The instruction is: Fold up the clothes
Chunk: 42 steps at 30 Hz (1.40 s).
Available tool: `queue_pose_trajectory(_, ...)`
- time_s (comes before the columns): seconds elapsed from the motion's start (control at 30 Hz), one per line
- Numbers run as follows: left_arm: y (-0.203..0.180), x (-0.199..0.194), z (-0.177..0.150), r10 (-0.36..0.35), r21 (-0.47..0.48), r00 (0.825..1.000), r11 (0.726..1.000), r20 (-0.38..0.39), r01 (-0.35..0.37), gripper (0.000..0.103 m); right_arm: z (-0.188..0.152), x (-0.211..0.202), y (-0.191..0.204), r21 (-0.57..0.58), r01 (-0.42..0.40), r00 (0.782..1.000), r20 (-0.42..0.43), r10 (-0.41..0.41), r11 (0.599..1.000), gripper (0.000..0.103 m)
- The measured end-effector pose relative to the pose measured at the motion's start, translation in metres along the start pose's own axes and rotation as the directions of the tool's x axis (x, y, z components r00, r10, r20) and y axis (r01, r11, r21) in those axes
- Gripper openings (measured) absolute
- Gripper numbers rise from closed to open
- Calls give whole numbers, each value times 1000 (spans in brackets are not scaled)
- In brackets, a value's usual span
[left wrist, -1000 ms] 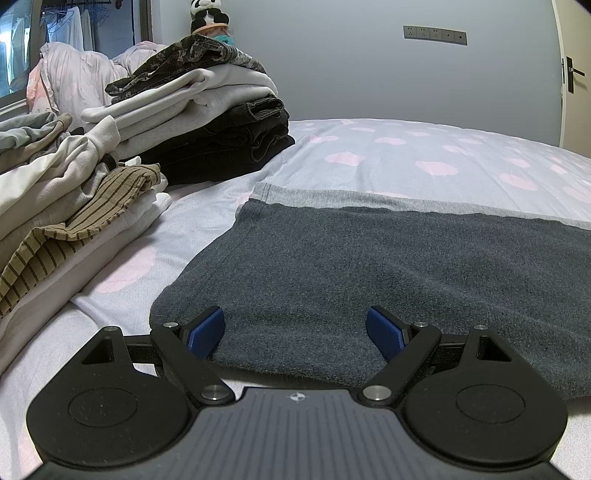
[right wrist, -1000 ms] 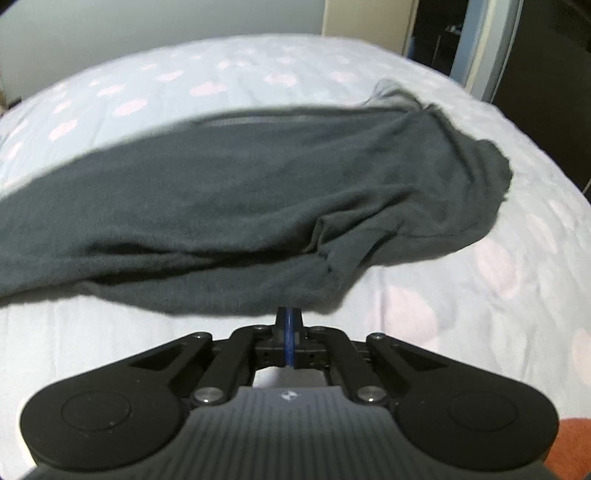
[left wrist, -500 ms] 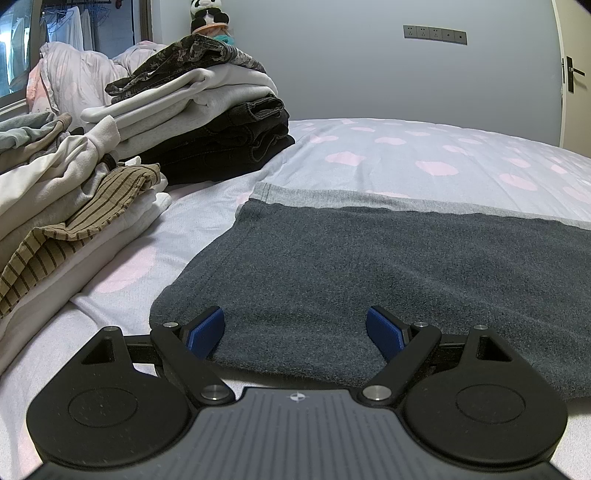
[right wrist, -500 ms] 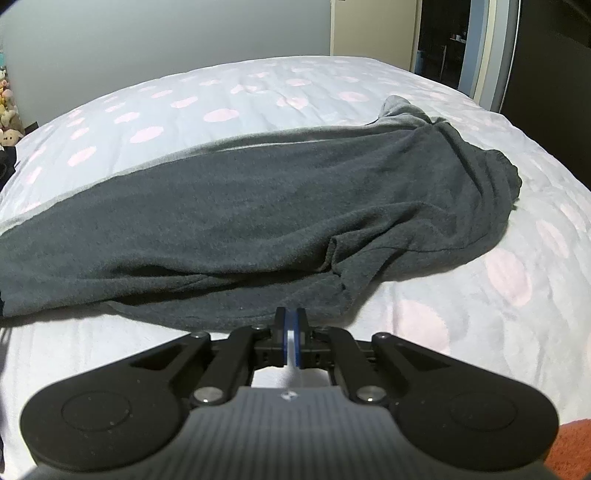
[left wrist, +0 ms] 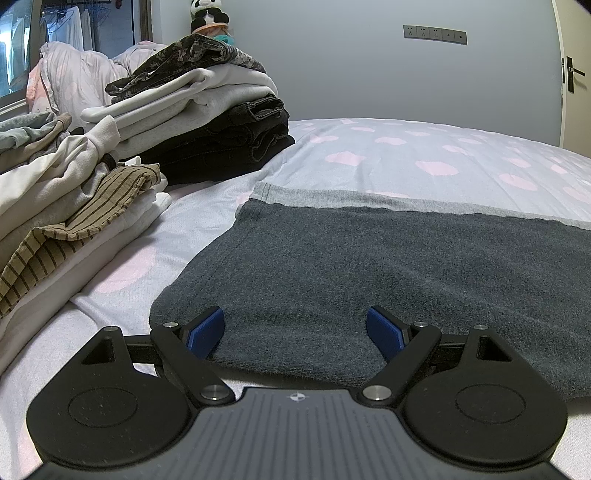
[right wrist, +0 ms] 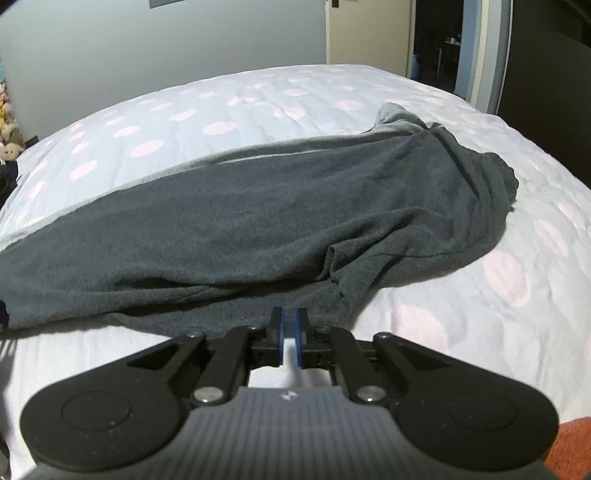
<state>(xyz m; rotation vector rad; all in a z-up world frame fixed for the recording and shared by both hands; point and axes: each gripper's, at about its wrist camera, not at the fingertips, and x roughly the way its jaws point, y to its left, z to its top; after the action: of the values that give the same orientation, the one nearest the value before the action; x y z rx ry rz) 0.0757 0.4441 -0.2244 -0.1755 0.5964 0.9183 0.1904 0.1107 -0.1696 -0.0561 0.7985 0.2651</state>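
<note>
Right now the dark grey garment (left wrist: pixel 388 273) lies spread across the bed (left wrist: pixel 388 155), long axis running side to side, with a lighter grey band (left wrist: pixel 369 199) along its far edge. Seen from the left wrist camera that end is flat and smooth, near corner rounded, hem square to the lens. Seen from the right wrist camera the other end (right wrist: pixel 461 192) is rumpled: a ridge of folds runs toward the near edge and the far tip bunches up into a peak. Left gripper (left wrist: pixel 295 325) sits low at the near hem, blue pads (left wrist: pixel 207 326) spread wide apart, cloth lying between them, nothing pinched. Right gripper (right wrist: pixel 289 325) has its blue pads drawn almost together with only a thin slit between; the tips sit right at the garment's near edge, but I can't tell whether any fabric is caught in them. Bed cover is pale with pink spots. Off to the left of the garment: a pile of light clothes with a brown striped piece (left wrist: pixel 74 229) on it, and behind that a taller folded stack (left wrist: pixel 207 122), black items at the bottom, white in the middle, a camouflage-patterned one on top. Panda plush (left wrist: pixel 207 16) sits against the wall behind the stack. Row of wall sockets (left wrist: pixel 435 35) higher up, door handle (left wrist: pixel 570 74) at far right.
</note>
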Motion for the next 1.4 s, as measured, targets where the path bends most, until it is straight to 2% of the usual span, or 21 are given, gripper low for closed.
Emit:
queue_pose_trajectory(0.1,0,0,0,0,0,1000,1000,0,0,100,0,1,-3,22,-6,1000,0,6,1000,11)
queue_pose_trajectory(0.27,0,0,0,0,0,1000,1000,0,0,100,0,0,-7,41,-19,1000,8,19,999,12)
queue_pose_trajectory(0.3,0,0,0,0,0,1000,1000,0,0,100,0,-1,-7,43,-21,1000,15,20,999,15)
queue_pose_trajectory(0.33,0,0,0,0,0,1000,1000,0,0,100,-1,-3,-8,47,-17,1000,24,16,999,24)
queue_pose_trajectory(0.4,0,0,0,0,0,1000,1000,0,0,100,-1,-7,-11,63,-7,999,36,5,998,33)
queue_pose_trajectory(0.57,-5,-1,0,21,24,1000,999,4,-21,100,-1,3,-6,51,-9,1000,13,8,999,32)
queue_pose_trajectory(0.7,-2,0,0,8,8,1000,1000,2,-8,100,0,23,8,-26,81,997,13,-80,996,32)
queue_pose_trajectory(0.87,-2,0,-1,8,10,1000,1000,5,-8,100,0,47,25,-120,191,982,23,-189,974,32)
queue_pose_trajectory(0.93,-2,0,-1,8,10,1000,1000,5,-8,100,1,57,32,-158,234,972,30,-232,959,40)
queue_pose_trajectory(1.0,-3,0,-1,12,14,1000,1000,7,-12,100,-1,66,42,-220,299,954,66,-291,929,45)
queue_pose_trajectory(1.17,-1,0,-1,6,8,1000,1000,7,-6,100,-7,85,56,-338,424,906,154,-395,840,45)
queue_pose_trajectory(1.27,-1,0,-1,6,9,1000,1000,7,-7,100,-8,86,58,-356,481,877,185,-444,801,40)
queue_pose_trajectory(1.33,-1,0,-2,5,8,1000,1000,7,-5,100,-7,82,53,-334,510,860,186,-475,793,3)
queue_pose_trajectory(1.4,-1,0,-2,5,8,1000,1000,7,-5,100,-3,73,43,-281,502,865,163,-475,818,2)
